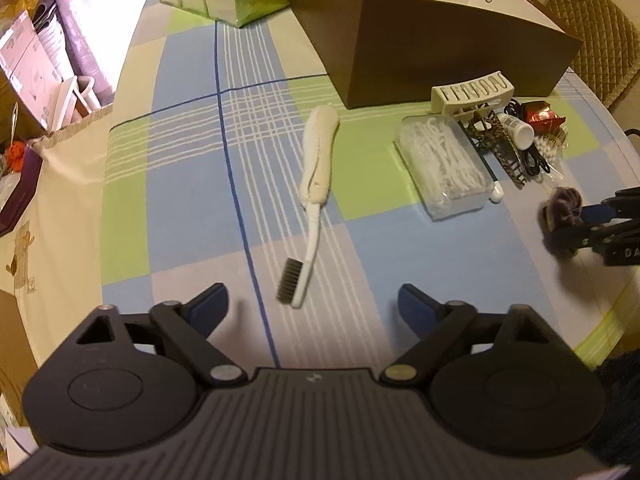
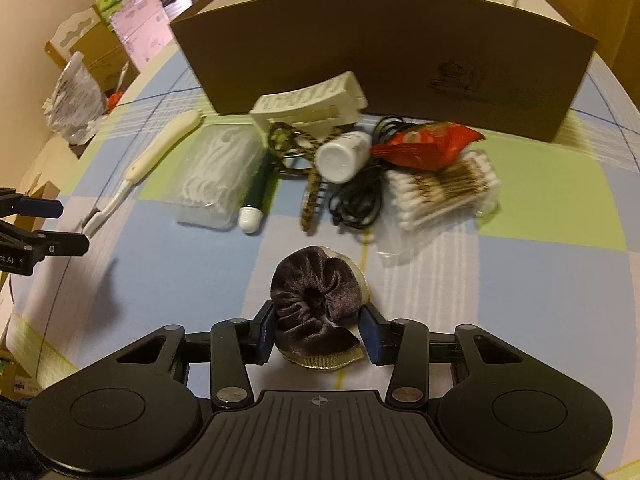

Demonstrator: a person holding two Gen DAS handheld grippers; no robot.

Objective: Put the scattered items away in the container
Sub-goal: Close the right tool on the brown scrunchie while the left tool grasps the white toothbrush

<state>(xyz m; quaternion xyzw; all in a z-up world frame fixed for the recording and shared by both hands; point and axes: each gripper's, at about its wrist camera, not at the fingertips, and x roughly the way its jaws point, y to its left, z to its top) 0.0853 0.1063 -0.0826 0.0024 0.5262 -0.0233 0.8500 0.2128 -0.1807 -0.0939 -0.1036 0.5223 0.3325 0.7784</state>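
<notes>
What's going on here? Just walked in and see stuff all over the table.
A person is tidying clutter into the brown box. The right tongs sit around a dark velvet scrunchie. The left tongs hang open above the white brush, holding nothing.

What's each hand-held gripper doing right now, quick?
Left hand-held gripper: open, empty, above the brush.
Right hand-held gripper: jaws around the scrunchie; left pad touches it, right one not clearly.
</notes>
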